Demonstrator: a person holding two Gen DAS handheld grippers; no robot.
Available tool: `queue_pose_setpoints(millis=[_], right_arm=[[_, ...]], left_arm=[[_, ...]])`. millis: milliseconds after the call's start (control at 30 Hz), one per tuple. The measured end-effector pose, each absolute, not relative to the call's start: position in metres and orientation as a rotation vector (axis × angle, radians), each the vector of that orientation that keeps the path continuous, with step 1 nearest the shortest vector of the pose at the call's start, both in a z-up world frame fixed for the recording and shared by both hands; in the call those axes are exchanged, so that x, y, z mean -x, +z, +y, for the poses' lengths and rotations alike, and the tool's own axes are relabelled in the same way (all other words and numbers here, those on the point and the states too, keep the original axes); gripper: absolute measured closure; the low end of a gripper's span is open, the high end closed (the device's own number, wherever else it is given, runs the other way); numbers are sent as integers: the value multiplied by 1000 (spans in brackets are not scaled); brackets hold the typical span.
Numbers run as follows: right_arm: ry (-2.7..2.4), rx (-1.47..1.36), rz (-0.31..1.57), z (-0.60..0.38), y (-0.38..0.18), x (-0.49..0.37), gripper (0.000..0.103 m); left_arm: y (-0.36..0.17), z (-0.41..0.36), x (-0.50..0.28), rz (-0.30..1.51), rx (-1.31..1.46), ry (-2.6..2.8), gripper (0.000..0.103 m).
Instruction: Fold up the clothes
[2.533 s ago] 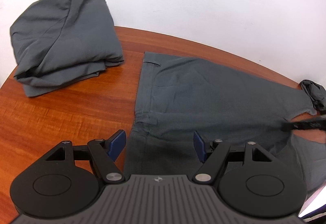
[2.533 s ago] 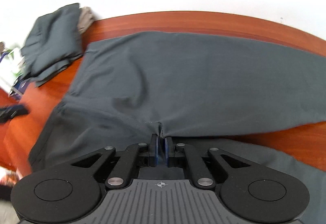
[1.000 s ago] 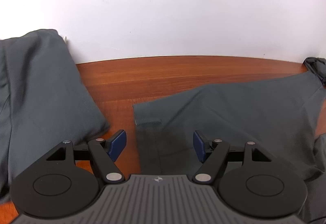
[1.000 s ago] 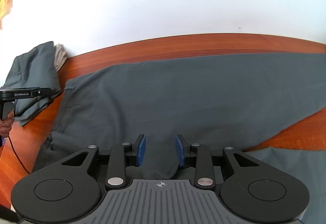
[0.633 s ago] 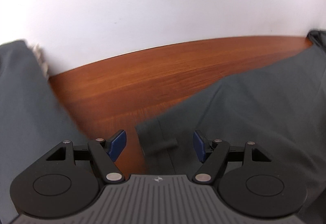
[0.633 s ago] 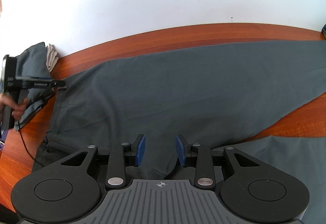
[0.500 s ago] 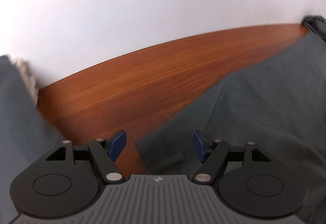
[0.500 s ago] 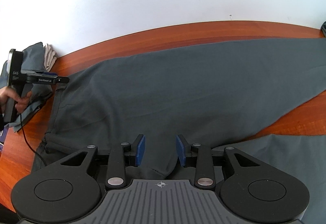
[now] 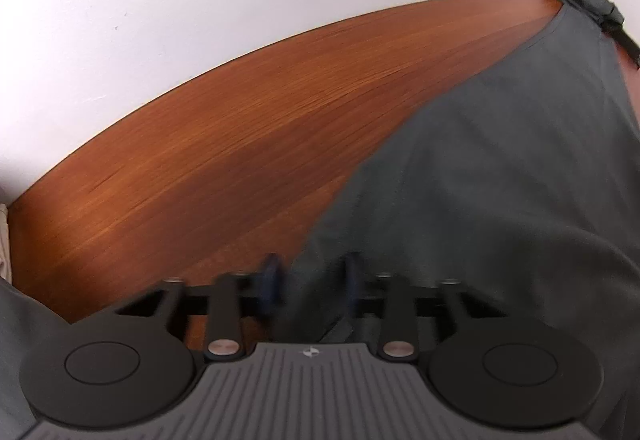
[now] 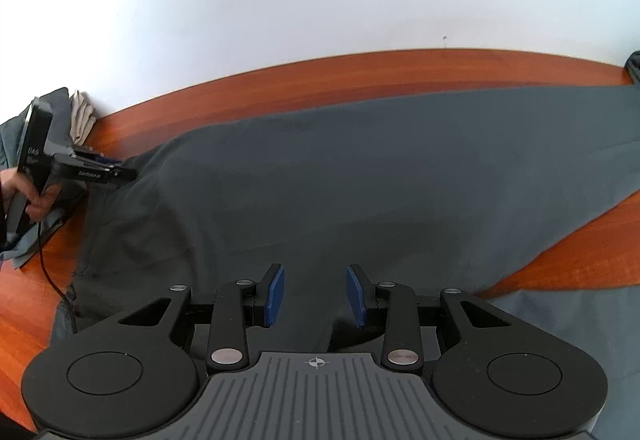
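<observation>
At the lower middle of the left wrist view, the left gripper (image 9: 310, 286) (blurred, seemingly closing) straddles the grey trousers' (image 10: 360, 176) waistband corner on the table (image 9: 240, 128), the right gripper (image 10: 316, 296) gaping; next, pinch firmly.

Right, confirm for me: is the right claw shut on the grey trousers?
No, the right claw is open, its blue pads apart over the grey trousers without pinching them.

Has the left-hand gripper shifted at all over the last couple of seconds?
Yes. The left gripper has swung right, toward the trousers. The folded grey pile that sat ahead of it has slid off the frame's left edge, and bare table now lies ahead.
</observation>
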State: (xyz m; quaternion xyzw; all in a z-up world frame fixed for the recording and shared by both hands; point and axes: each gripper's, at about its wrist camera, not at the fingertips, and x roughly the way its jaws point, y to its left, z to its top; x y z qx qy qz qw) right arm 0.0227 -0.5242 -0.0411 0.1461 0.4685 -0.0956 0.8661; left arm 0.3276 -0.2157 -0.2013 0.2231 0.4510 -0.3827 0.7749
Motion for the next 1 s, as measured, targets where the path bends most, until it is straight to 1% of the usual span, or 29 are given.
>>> queue_pose_setpoints(millis=[33,133,333,500,800,1000], right_arm=[[-204,-299,976,-526,-39,-23,66],[-213,-279,960,-533,-33,-23,66],[-203,-211,938,-559,-19,-18,64],[-156,-125,925,-596,-12,-20,64],[-15,81,922,-667,-9,-41,63],[236,260,896,-696,-24,-91,61]], left_arm=[[-200,-215,-324,961,-480,-815,90],[-187,-210,-308,896,-458,-776,93],[-142,-200,-259,763,-375,-715,94],[-103,-203,-210,694,-322,-639,94],[-63,-237,-127,583,-214,-443,94],[-41,-261,-86,508,-183,-252,94]])
